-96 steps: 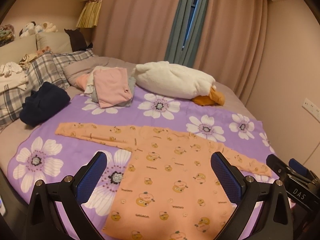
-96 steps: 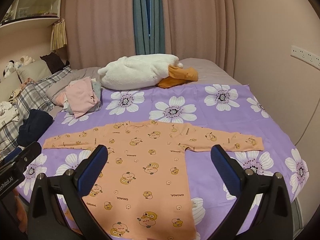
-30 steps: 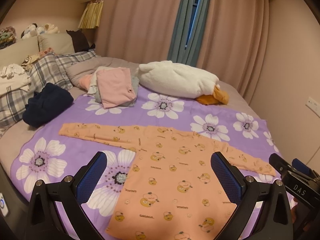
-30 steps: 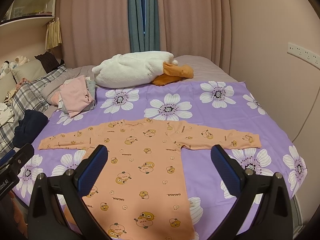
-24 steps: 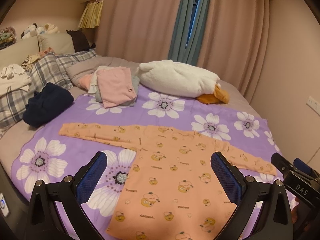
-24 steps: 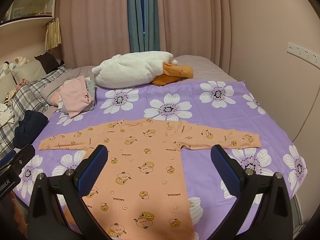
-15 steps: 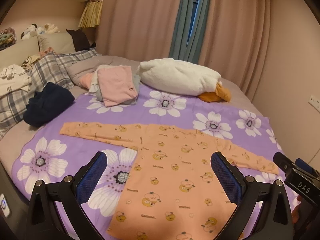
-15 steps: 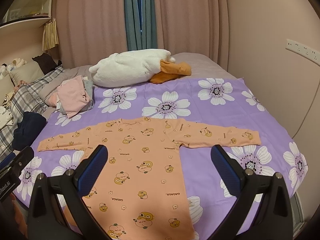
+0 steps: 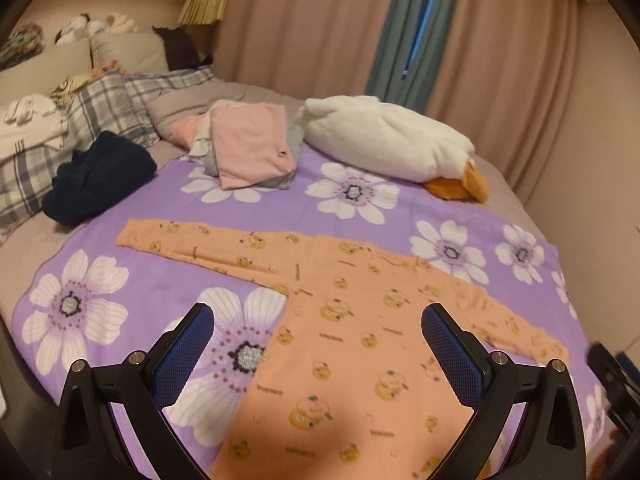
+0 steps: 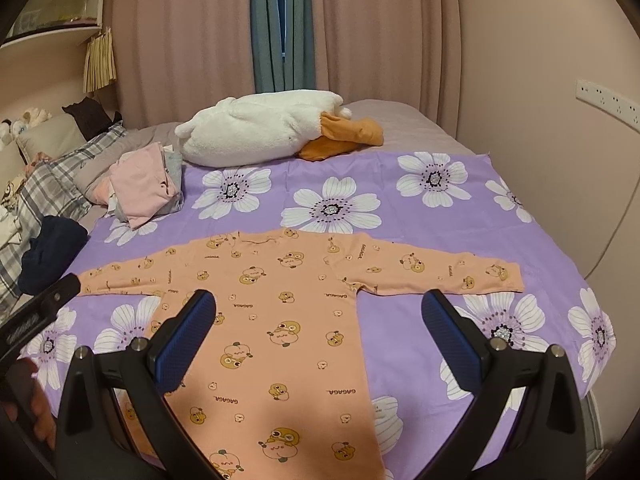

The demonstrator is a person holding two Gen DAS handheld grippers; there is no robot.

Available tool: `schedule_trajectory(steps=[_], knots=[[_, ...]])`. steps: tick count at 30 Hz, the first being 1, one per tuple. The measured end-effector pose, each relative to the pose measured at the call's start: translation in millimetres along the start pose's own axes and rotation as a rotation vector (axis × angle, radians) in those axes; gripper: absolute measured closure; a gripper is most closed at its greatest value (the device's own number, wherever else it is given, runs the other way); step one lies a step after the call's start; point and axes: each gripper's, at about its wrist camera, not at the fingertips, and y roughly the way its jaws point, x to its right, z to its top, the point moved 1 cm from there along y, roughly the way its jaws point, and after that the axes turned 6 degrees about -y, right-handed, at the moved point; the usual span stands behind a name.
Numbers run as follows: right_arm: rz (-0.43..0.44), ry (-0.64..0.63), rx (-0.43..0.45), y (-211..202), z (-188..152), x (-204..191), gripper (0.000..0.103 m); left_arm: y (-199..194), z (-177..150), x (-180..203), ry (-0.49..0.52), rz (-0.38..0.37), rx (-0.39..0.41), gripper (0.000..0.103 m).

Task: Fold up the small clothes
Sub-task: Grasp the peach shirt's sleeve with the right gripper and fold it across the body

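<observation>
A purple bedspread printed with white flowers (image 10: 420, 240) fills the middle of both views. On it, centre frame, an orange long-sleeved baby top with cartoon prints (image 10: 280, 320) lies flat, sleeves spread out. A white plush duck with an orange bill (image 10: 264, 128) rests above it, and a stack of folded pink and grey clothes (image 9: 248, 144) sits upper left. The left gripper (image 9: 316, 344) and right gripper (image 10: 318, 328), bottom of frame, have jaws wide apart, holding nothing.
</observation>
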Motion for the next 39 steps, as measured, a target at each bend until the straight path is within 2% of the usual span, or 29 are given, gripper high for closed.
schedule_trajectory(steps=[2,3,4,6,9,12,14,18,20,21,22,23,24,25,26,27,29,30,32,33,35,38,39], knots=[[-0.005,0.018,-0.012,4,-1,6,0.0,18,5,-12,-0.008,0.007,-0.029,0.0],[-0.013,0.023,-0.018,5,-2,8,0.0,29,6,-14,-0.004,0.015,-0.051,0.003],[-0.023,0.024,-0.022,5,-3,10,0.0,47,7,-15,0.001,0.029,-0.1,0.009],[-0.049,0.023,-0.023,5,-4,14,0.0,87,6,-33,-0.041,0.054,-0.23,0.033],[-0.043,0.032,-0.023,5,-5,19,0.0,138,5,-52,-0.158,0.0,-0.336,0.038],[-0.041,0.034,-0.035,10,-6,25,0.0,189,-10,-79,-0.277,-0.059,-0.484,0.038],[-0.047,0.046,-0.043,14,-5,31,0.0,205,-24,-87,-0.342,-0.052,-0.557,0.038],[-0.016,0.14,-0.066,30,-7,47,0.0,187,-17,-84,-0.298,-0.213,-0.494,0.038],[0.018,0.197,-0.094,42,-11,55,0.0,190,-25,-83,-0.314,-0.326,-0.54,0.041],[0.026,0.213,-0.107,46,-13,57,0.0,195,-29,-84,-0.327,-0.334,-0.553,0.049],[0.035,0.241,-0.123,54,-16,63,0.0,190,-29,-86,-0.339,-0.33,-0.514,0.055],[0.035,0.258,-0.132,57,-18,67,0.0,186,-28,-88,-0.365,-0.341,-0.513,0.069],[0.031,0.284,-0.135,62,-19,76,0.0,188,-29,-90,-0.399,-0.373,-0.537,0.078],[0.028,0.309,-0.132,68,-20,86,0.0,192,-33,-94,-0.438,-0.42,-0.567,0.081],[0.026,0.34,-0.136,75,-20,99,0.0,195,-39,-101,-0.465,-0.442,-0.585,0.088],[0.03,0.378,-0.147,83,-20,115,0.0,199,-45,-104,-0.478,-0.432,-0.591,0.094],[0.025,0.449,-0.172,106,-18,152,0.001,196,-49,-115,-0.55,-0.482,-0.61,0.094],[0.031,0.487,-0.187,120,-20,173,0.001,191,-49,-116,-0.554,-0.479,-0.617,0.094],[0.034,0.609,-0.256,151,-30,218,0.004,183,-49,-114,-0.514,-0.451,-0.603,0.094],[0.042,0.684,-0.282,165,-38,239,0.01,178,-49,-112,-0.481,-0.43,-0.591,0.094],[0.096,0.843,-0.357,196,-62,279,0.016,170,-50,-109,-0.424,-0.393,-0.572,0.094],[0.107,1.006,-0.414,221,-99,314,0.02,186,-49,-112,-0.423,-0.381,-0.576,0.094],[0.102,1.027,-0.415,223,-107,317,0.024,187,-49,-114,-0.439,-0.388,-0.58,0.094]])
